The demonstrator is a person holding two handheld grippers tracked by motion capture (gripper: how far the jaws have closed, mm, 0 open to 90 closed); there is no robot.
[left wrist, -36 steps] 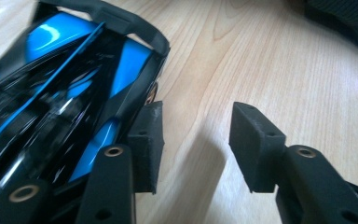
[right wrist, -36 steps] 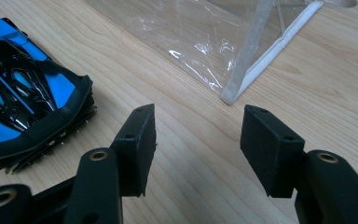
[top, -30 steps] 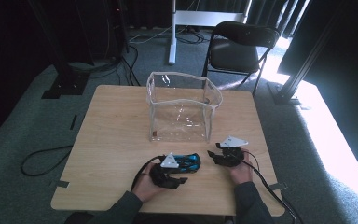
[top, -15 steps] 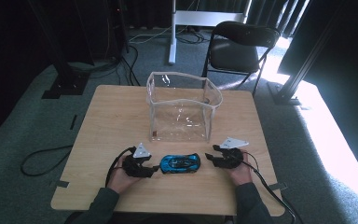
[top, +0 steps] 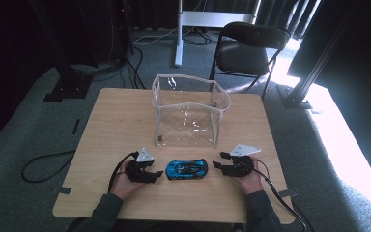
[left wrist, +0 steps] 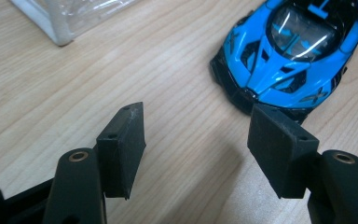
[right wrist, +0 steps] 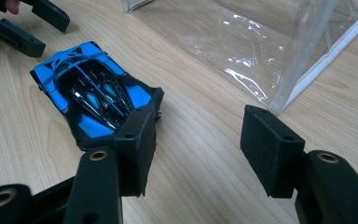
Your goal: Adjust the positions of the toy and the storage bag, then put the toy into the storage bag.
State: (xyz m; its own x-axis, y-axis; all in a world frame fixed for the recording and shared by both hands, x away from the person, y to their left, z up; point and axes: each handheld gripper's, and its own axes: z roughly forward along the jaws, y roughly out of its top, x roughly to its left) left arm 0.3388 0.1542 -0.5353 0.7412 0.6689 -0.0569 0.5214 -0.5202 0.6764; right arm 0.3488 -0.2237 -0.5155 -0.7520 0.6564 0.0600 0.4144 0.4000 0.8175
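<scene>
1. The toy car (top: 187, 169) lies flat on the bench (top: 121, 116), between the two grippers and just in front of the clear plastic bag (top: 188, 113), which stands open-topped and apart from the car.
2. The left gripper (top: 150, 173) is set just beside one end of the car. Its jaws have just been opening and stand wide apart, with only bare bench between them; in the left gripper view one jaw sits right against the car's nose (left wrist: 261, 91). If that jaw is swept sideways, the car is likely pushed or rolled away on its wheels.
3. The right gripper (top: 218, 164) is set just beside the other end. Its jaws are held about half open and nothing is gripped; in the right gripper view one jaw overlaps the car's rear corner (right wrist: 151, 100), and whether it touches cannot be told.
4. Since the car is free, a grasp taken across the smooth, sloped bodywork may slip as the jaws close, and the car may be squeezed out.
5. If the car is lifted by one end alone, it may tilt and drop.
6. The bag's walls are thin and limp. If the rim is struck while the car is carried over, the bag may fold or topple, and the car may land outside it.
</scene>
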